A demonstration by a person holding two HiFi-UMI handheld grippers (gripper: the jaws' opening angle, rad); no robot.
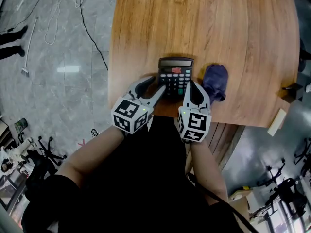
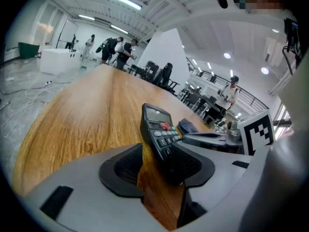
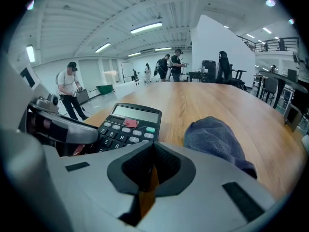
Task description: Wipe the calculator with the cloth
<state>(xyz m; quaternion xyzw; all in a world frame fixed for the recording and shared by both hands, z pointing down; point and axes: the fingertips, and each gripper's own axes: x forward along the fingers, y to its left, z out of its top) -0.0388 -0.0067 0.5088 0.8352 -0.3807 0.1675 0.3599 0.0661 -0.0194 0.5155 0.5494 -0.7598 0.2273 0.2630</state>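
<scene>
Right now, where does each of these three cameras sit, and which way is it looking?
Head view: on the person's head, looking steeply down at table, calculator, cloth; shows both forearms, left gripper, right gripper.
Left gripper view: on the left gripper, looking along its open jaws at the calculator; its own jaws show.
Right gripper view: on the right gripper, looking over its shut jaws at calculator and cloth.
Shared: all see the calculator.

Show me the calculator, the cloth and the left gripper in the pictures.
calculator point(image 1: 176, 83), head view, on its keypad.
cloth point(image 1: 215, 80), head view, on the middle of the heap.
left gripper point(image 1: 158, 84), head view, midway between its jaw tips.
</scene>
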